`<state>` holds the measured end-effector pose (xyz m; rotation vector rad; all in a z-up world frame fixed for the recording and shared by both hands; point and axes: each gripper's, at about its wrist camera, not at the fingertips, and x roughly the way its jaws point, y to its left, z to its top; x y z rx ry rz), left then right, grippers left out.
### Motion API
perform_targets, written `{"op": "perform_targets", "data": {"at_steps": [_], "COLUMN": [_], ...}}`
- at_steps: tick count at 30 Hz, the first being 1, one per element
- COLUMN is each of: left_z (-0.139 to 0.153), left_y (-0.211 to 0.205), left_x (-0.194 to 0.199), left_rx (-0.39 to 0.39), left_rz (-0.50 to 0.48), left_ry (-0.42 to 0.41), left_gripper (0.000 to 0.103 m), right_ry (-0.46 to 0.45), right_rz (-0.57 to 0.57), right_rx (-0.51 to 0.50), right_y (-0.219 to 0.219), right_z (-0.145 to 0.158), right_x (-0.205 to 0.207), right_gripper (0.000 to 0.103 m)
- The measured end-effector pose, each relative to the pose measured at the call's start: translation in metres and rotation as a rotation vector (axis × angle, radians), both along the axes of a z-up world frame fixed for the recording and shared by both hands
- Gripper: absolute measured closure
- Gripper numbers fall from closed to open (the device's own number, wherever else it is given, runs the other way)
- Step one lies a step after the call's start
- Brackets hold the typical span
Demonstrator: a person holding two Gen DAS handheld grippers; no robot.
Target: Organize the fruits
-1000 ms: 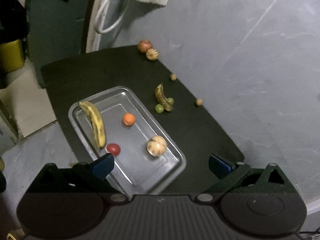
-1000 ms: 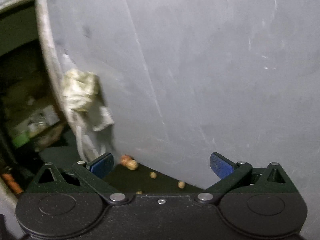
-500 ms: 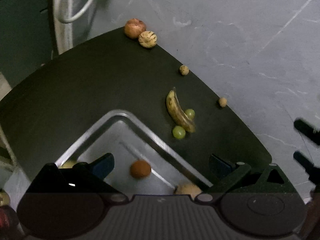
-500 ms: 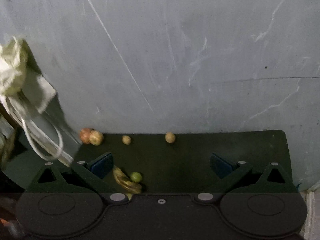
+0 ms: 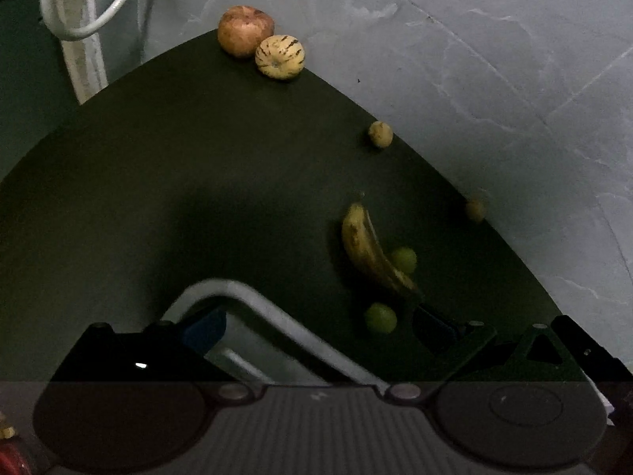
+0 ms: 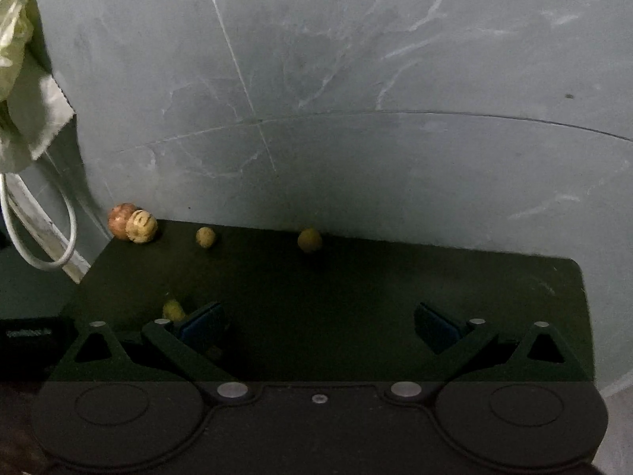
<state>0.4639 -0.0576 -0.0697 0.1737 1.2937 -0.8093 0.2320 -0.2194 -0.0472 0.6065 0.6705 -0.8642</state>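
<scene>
In the left wrist view a spotted banana lies on the dark table with two green grapes, one beside it and one nearer. A reddish apple and a striped yellow fruit sit at the far corner; two small tan fruits lie along the far edge. The metal tray's corner shows low in the view. My left gripper is open and empty above the tray corner. My right gripper is open and empty over the table; the apple, striped fruit and small fruits lie beyond.
A grey wall backs the table. A white cable loop and a pale cloth hang at the left. The table's right edge shows in the right wrist view. A yellowish fruit peeks beside the right gripper's left finger.
Both grippers have moved lower and closer to the table. The tray's fruits have slid out of the left view and the banana now looms larger. Both stay open.
</scene>
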Motion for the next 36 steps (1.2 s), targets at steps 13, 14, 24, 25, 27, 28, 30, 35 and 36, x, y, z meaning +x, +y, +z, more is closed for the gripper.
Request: {"op": "perform_targets", "data": {"at_steps": [13, 14, 24, 25, 27, 28, 30, 35, 36], "left_z": [-0.031, -0.033, -0.058, -0.060, -0.062, -0.063, -0.064, -0.070, -0.071], "left_y": [-0.064, -0.069, -0.121, -0.125, -0.131, -0.134, -0.137, -0.142, -0.143], "left_x": [0.034, 0.037, 0.046, 0.045, 0.043, 0.042, 0.040, 0.034, 0.034], "left_rx": [-0.106, -0.113, -0.144, -0.142, -0.147, -0.150, -0.151, -0.161, -0.158], "left_rz": [-0.108, -0.119, -0.247, -0.260, -0.286, -0.300, -0.320, -0.343, -0.344], "left_ry": [-0.167, -0.178, -0.272, -0.282, -0.301, -0.311, -0.326, -0.363, -0.361], "left_gripper": [0.001, 0.001, 0.001, 0.001, 0.003, 0.004, 0.007, 0.011, 0.012], "right_ry": [0.025, 0.027, 0.057, 0.056, 0.058, 0.057, 0.057, 0.065, 0.067], "right_rz": [0.065, 0.068, 0.091, 0.087, 0.080, 0.081, 0.081, 0.076, 0.077], "right_rx": [-0.089, -0.089, -0.104, -0.104, -0.110, -0.111, -0.113, -0.126, -0.128], "right_y": [-0.039, -0.041, -0.052, -0.053, -0.054, -0.054, -0.055, -0.059, -0.060], "right_z": [-0.050, -0.054, -0.078, -0.080, -0.082, -0.084, -0.085, -0.087, -0.087], "right_x": [0.059, 0.061, 0.078, 0.080, 0.084, 0.086, 0.089, 0.089, 0.091], "right_gripper": [0.022, 0.025, 0.039, 0.040, 0.042, 0.042, 0.044, 0.049, 0.051]}}
